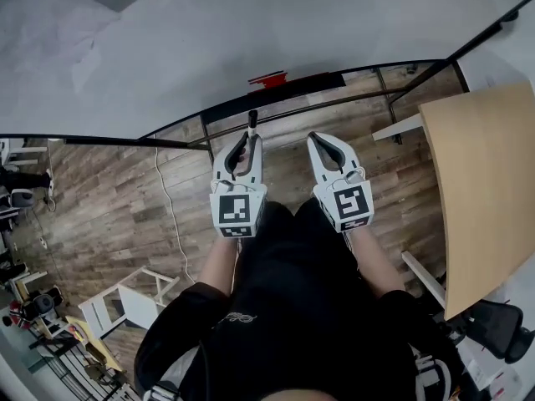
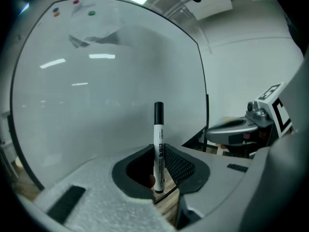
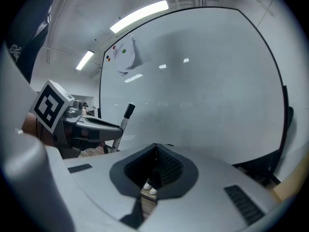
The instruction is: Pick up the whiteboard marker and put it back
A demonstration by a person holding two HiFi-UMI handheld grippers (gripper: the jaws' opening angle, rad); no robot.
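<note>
- A wood-plank floor (image 1: pixel 109 215) runs up to a large whiteboard (image 1: pixel 251 32) that fills the top of the head view. A light wooden table (image 1: pixel 485 182) stands at the right and a white chair (image 1: pixel 125 303) at the lower left.
- A sheet of paper (image 2: pixel 94 30) and a few small coloured magnets, among them a green magnet (image 2: pixel 91 13), sit high on the board.
- The person, in a black top, holds both forearms out ahead, side by side and near each other, towards the whiteboard's lower edge.
- Both claws point at the board and tilt slightly down, with their marker cubes facing up at the head camera.
- The left gripper (image 1: pixel 250 138) is clamped on the whiteboard marker (image 2: pixel 158 139), with its pads pressing the white barrel from both sides.
- The marker stands upright in that grip: its black cap sticks up above the jaw tips and its lower end reaches down into the gap behind them.
- The marker is in the air in front of the board, close to it. Whether it touches the board cannot be told.
- The right gripper (image 3: pixel 155 148) has its jaw tips together with nothing between them. Through the oval gap behind the tips, only floor and a pair of white shoes show.
- The two grippers are level with each other, near but apart.
</note>
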